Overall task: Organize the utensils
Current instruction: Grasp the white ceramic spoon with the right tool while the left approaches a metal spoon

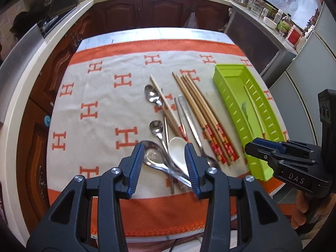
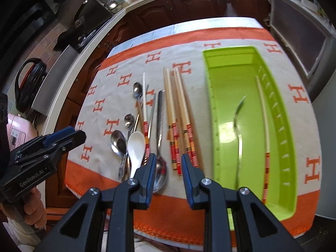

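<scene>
Lime-green plastic tray point(image 2: 231, 79) by the surface's right edge already holds a steel fork point(image 2: 238, 126) and one chopstick point(image 2: 265, 126); remaining spoons and chopsticks point(image 1: 201, 113) lie loose mid-cloth, so both hand-held grippers, left point(image 1: 166, 161) and right point(image 2: 169, 174), hover spread and empty.

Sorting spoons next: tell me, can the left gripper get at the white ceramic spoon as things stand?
Probably yes: the left gripper is open just above the white spoon, with nothing covering it, though metal spoons crowd alongside.
</scene>
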